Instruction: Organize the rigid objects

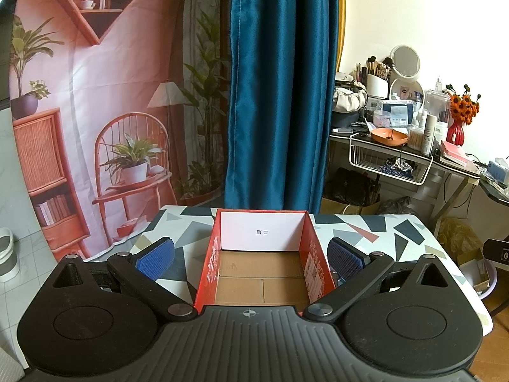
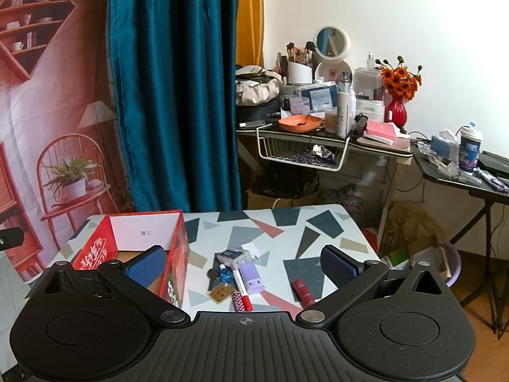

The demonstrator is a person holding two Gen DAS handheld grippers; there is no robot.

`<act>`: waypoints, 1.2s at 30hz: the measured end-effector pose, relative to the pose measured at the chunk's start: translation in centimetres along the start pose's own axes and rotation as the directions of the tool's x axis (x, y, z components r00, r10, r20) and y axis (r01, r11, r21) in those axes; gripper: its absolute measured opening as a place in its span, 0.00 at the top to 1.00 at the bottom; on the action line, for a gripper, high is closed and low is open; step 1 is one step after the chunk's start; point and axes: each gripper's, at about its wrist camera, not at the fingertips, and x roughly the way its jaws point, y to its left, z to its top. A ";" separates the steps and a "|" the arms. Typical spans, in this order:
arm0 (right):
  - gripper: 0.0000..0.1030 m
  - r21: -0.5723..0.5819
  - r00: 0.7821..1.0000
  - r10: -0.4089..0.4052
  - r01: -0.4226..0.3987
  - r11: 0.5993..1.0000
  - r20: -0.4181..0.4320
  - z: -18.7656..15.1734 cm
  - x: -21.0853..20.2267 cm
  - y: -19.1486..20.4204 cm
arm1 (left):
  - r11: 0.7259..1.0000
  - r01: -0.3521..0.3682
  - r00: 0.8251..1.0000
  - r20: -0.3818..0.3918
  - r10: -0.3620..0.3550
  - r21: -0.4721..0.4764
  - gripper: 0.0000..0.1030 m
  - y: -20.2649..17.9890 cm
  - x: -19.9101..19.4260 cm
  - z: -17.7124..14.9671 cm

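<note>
An open red cardboard box (image 1: 208,264) with a bare brown floor stands on the patterned table; its red side wall (image 2: 176,254) shows at the left of the right wrist view. My left gripper (image 1: 251,256) is open, its blue pads straddling the box walls. My right gripper (image 2: 243,265) is open above a cluster of small items: a lilac case (image 2: 251,278), a white marker with a red cap (image 2: 241,289), a blue-headed key (image 2: 222,275), a clear plastic box (image 2: 232,256), a gold card (image 2: 219,293) and a checkered tube (image 2: 237,300). A red tube (image 2: 303,291) lies apart to the right.
The patterned table (image 2: 280,232) ends just beyond the items on the right. Behind stand a blue curtain (image 1: 280,89), a printed backdrop (image 1: 105,111) and a cluttered vanity desk (image 2: 318,127) with a wire basket (image 2: 299,152). A black side table (image 2: 461,181) holds a paper cup (image 2: 470,149).
</note>
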 end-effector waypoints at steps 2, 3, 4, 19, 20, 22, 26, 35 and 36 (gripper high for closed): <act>0.00 0.001 1.000 -0.001 0.001 1.000 -0.001 0.0 0.0 0.1 | 1.000 0.000 1.000 0.000 0.000 0.000 0.00 0.0 0.0 0.0; 0.00 0.002 1.000 -0.001 0.001 1.000 0.000 0.0 0.0 0.1 | 1.000 -0.001 1.000 0.000 0.001 0.000 0.00 0.0 0.0 0.0; 0.00 0.002 1.000 -0.001 0.001 1.000 -0.001 0.0 0.0 0.0 | 1.000 -0.001 1.000 0.000 0.001 0.000 0.00 0.0 0.0 0.0; 0.00 0.001 1.000 0.006 -0.006 1.000 0.003 0.3 -0.2 0.5 | 1.000 -0.013 1.000 -0.007 0.013 -0.009 0.00 -0.2 0.4 -0.1; 0.00 0.001 1.000 0.009 -0.009 1.000 0.008 0.3 -0.1 0.9 | 1.000 -0.013 1.000 -0.008 0.013 -0.009 0.00 -0.2 0.4 -0.1; 0.00 0.003 1.000 0.022 -0.022 1.000 0.020 0.2 -0.1 1.0 | 1.000 -0.016 1.000 -0.009 0.016 -0.009 0.00 -0.2 0.5 -0.2; 0.00 -0.003 0.997 0.042 -0.042 0.999 0.057 -0.2 0.5 0.7 | 0.999 -0.051 0.999 0.004 0.051 -0.004 0.00 0.3 1.2 -0.3; 0.00 0.076 0.973 0.112 -0.129 0.989 0.200 -1.6 4.1 -2.6 | 0.989 -0.064 0.998 0.020 0.067 -0.133 0.00 3.7 5.7 -1.4; 0.00 0.088 0.970 0.116 -0.137 0.987 0.213 -2.0 4.7 -2.9 | 0.988 -0.093 0.996 0.009 0.094 -0.122 0.00 3.8 6.5 -1.6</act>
